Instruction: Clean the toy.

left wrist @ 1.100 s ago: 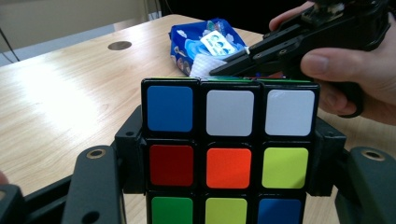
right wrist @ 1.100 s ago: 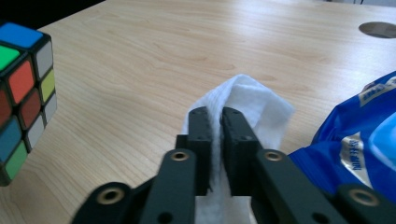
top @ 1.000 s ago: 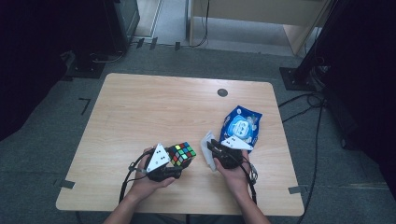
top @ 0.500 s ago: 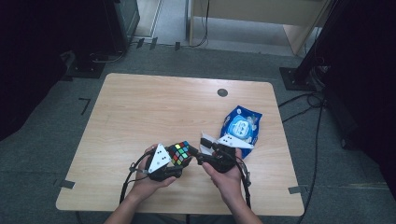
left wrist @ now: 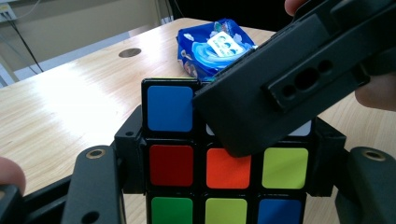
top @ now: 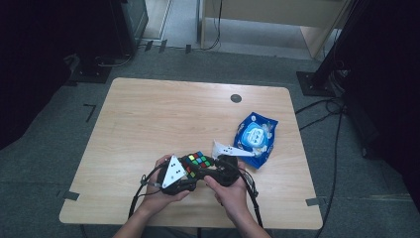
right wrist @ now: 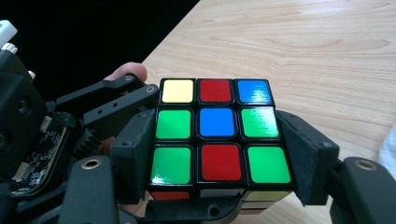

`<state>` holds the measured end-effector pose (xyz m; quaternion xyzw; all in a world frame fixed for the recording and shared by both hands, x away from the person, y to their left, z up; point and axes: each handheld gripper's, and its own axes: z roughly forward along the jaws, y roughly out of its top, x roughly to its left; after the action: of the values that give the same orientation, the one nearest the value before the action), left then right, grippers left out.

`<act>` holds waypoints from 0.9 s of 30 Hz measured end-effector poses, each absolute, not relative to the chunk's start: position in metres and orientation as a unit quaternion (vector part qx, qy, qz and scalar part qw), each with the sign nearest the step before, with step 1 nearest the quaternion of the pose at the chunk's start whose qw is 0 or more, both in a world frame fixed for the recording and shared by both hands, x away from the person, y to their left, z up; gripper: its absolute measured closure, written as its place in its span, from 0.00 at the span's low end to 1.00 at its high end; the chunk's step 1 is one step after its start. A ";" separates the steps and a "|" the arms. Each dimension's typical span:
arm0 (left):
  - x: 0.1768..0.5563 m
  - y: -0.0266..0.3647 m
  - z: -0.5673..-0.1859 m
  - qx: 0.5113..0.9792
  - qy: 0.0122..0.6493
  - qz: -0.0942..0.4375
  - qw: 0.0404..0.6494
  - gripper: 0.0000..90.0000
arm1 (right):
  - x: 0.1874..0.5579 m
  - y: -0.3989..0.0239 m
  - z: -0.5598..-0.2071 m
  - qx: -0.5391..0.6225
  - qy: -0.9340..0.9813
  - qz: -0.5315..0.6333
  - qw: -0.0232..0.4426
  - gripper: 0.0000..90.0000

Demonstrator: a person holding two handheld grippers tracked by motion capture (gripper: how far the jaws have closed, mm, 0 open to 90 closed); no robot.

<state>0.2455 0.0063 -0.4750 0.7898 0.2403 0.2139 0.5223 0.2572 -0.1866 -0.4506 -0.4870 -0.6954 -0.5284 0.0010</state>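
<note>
Your left gripper and right gripper both clamp the Rubik's cube; the blue wipes pack's label is unreadable.

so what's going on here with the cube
A person at a wooden table holds a gripper in each hand, and both are clamped on one scrambled puzzle cube near the front edge. The left gripper grips the cube by its sides, and the right gripper grips it from another direction, as if to twist a layer. A blue wipes packet lies untouched on the table to the right.
</note>
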 end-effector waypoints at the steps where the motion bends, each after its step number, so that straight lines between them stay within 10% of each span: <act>1: 0.245 0.006 -0.475 0.789 0.242 0.212 0.524 0.38 | 0.257 -0.187 -0.451 -0.489 -0.695 -0.527 0.001 0.38; 11: 0.244 0.000 -0.477 0.803 0.234 0.230 0.498 0.37 | 0.247 -0.178 -0.441 -0.438 -0.747 -0.487 -0.109 0.38; 27: 0.281 0.061 -0.461 0.731 0.368 0.152 0.555 0.38 | 0.258 -0.203 -0.466 -0.396 -0.724 -0.559 -0.082 0.32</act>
<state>0.2809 0.0610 -0.4615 0.7305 0.3679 0.1521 0.5549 0.2576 -0.2026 -0.4663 -0.3957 -0.7239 -0.5592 -0.0818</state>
